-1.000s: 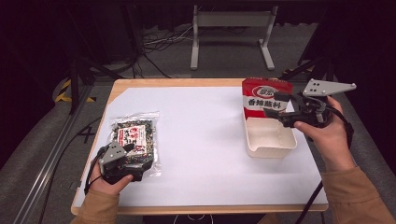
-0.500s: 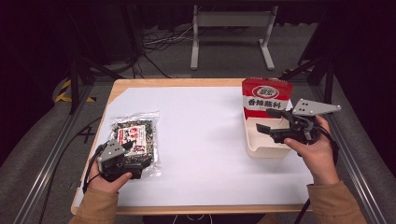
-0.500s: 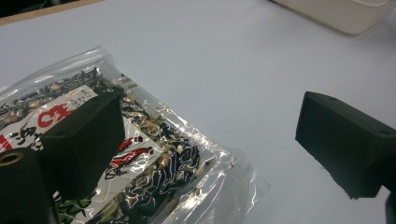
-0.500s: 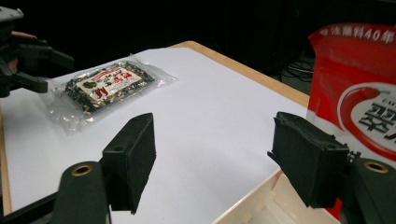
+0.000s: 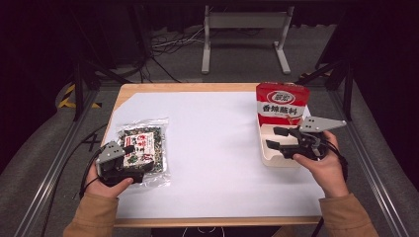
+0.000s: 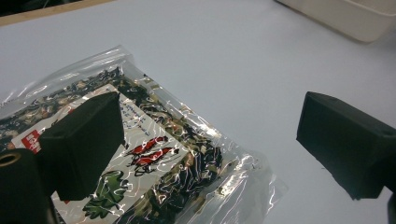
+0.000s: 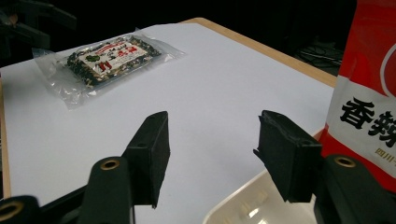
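Note:
A clear packet of dark snack mix with a red label (image 5: 143, 145) (image 6: 159, 158) (image 7: 109, 56) lies flat at the left of the table. My left gripper (image 5: 136, 160) (image 6: 210, 130) sits at its near end. The jaws are open wide, one over the packet and one over the bare sheet. At the right, a red and white packet (image 5: 281, 103) (image 7: 369, 93) stands upright at the far end of a cream tray (image 5: 276, 160) (image 7: 233, 205). My right gripper (image 5: 274, 138) (image 7: 212, 140) hovers low over the tray's left rim, pointing left. Its jaws have just been closing, still stand apart, and hold nothing.
A white sheet (image 5: 212, 148) covers most of the wooden table (image 5: 188, 88). On the floor beyond the far edge are a metal stand (image 5: 244, 22) and loose cables (image 5: 170, 47). The cream tray's corner (image 6: 355, 18) appears at the top right of the left gripper view.
My right gripper has come down toward the tray and its jaws have drawn closer together. The left gripper and both packets have stayed in place.

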A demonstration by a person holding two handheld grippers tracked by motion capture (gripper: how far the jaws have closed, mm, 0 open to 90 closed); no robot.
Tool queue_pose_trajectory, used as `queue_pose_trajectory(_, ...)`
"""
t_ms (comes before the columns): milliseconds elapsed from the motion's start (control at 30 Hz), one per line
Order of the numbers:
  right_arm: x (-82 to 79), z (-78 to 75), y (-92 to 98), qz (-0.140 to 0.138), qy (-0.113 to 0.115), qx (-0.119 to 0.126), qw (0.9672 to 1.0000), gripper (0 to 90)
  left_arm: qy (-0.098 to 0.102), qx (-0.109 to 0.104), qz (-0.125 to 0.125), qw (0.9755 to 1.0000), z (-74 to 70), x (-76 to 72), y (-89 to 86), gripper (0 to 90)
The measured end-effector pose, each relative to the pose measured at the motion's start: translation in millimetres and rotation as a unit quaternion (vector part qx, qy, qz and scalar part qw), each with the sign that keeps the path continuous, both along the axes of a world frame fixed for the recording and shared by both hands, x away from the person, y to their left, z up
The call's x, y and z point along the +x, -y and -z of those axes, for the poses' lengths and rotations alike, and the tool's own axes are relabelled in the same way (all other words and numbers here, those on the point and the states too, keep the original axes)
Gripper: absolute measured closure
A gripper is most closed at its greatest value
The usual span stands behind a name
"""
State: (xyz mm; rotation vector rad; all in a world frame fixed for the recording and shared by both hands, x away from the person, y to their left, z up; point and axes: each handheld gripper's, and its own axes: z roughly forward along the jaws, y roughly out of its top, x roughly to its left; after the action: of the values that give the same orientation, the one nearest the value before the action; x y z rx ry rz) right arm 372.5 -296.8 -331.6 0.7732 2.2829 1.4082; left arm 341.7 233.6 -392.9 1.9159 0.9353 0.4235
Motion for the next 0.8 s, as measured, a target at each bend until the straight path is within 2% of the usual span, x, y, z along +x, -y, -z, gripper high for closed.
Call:
queue_pose_trajectory(167,-0.5,8.6,-2.1,0.002,-0.004,-0.004,1.0,43.4,-0.003,0.013,-0.009,0.9999,-6.9,6.7,-9.7,8.0)
queue_pose_trajectory(233,-0.8,11.6,-2.9,0.002,-0.006,-0.008,0.9999,43.5,-0.009,0.015,-0.021,0.9996,-10.6,10.3,-14.6,7.9)
queue_pose_trajectory(367,-0.9,13.8,-3.7,0.002,-0.007,-0.009,0.9999,43.6,-0.004,0.024,-0.051,0.9984,-15.8,19.8,-23.8,4.5)
queue_pose_trajectory(600,-1.9,16.1,-5.3,0.001,-0.007,-0.01,0.9999,43.5,-0.018,0.019,-0.065,0.9975,-17.0,33.8,-33.8,5.7)
queue_pose_trajectory(667,-2.4,17.7,-7.0,-0.002,-0.008,-0.011,0.9999,43.4,-0.027,0.013,-0.075,0.9967,-15.8,41.3,-37.2,5.3)
queue_pose_trajectory(800,-3.1,19.2,-9.7,-0.004,-0.007,-0.012,0.9999,43.6,-0.019,0.026,-0.085,0.9958,-16.3,48.8,-41.5,5.5)
